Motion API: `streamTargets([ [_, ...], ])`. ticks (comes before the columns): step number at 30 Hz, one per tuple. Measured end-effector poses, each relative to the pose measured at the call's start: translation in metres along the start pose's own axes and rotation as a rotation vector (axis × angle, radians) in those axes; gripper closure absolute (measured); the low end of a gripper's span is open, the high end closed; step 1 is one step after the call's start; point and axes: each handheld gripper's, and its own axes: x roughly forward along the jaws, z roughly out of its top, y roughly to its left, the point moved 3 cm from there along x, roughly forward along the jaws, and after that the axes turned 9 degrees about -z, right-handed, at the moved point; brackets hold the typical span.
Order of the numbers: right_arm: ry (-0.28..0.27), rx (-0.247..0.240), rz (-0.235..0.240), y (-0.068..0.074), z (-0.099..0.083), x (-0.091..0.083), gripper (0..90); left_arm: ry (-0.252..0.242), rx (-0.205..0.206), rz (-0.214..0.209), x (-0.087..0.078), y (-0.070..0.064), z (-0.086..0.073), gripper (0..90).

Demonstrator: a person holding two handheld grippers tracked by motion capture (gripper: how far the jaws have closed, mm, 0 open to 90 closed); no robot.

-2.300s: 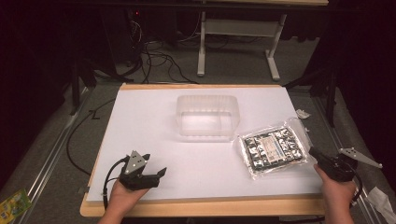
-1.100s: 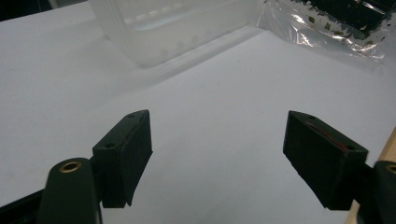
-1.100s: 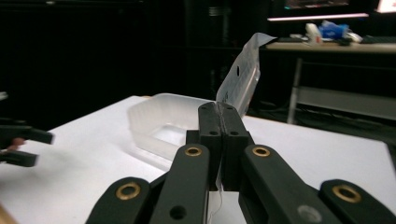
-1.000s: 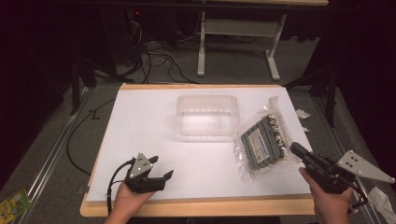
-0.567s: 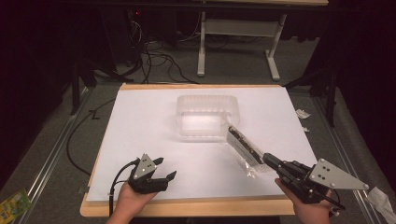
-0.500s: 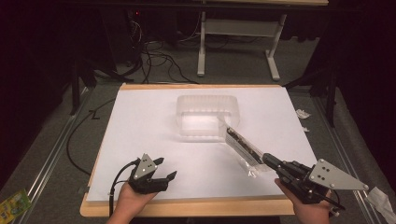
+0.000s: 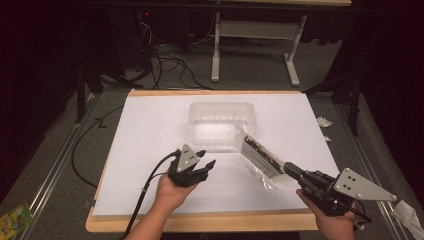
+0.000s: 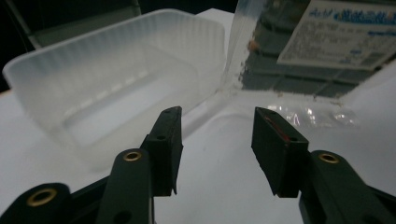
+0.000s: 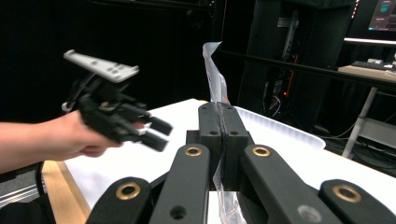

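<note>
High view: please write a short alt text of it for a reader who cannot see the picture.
The right gripper holds a clear plastic bag by its edge, lifted and tilted beside a clear plastic tub on a white-topped table. The left gripper, jaws open and holding nothing, points toward the tub.

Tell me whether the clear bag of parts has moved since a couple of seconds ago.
Yes. The bag, which lay flat to the right of the plastic tub, now stands on edge, pinched in the right tongs, nearer the tub's front right corner.
</note>
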Motion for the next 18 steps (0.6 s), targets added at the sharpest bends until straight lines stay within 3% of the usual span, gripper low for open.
streamTargets([
  [6,0.002,0.016,0.003,-0.004,-0.002,-0.001,90.0,0.022,0.043,0.009,0.036,0.006,0.029,57.7],
  [9,0.003,0.027,0.009,-0.005,-0.003,-0.001,90.0,0.013,0.078,-0.045,0.055,0.008,0.041,59.2],
  [11,0.003,0.027,0.011,-0.006,-0.003,-0.001,90.0,0.008,0.086,-0.063,0.059,0.009,0.043,59.8],
  [13,0.005,0.030,0.015,-0.006,-0.004,-0.001,90.0,0.016,0.086,-0.149,0.072,0.013,0.045,60.7],
  [15,0.005,0.028,0.015,-0.007,-0.004,0.000,90.0,0.013,0.095,-0.198,0.078,0.013,0.043,66.4],
  [18,0.008,0.034,0.018,-0.008,-0.006,0.000,90.0,0.013,0.109,-0.214,0.082,0.011,0.041,74.5],
])
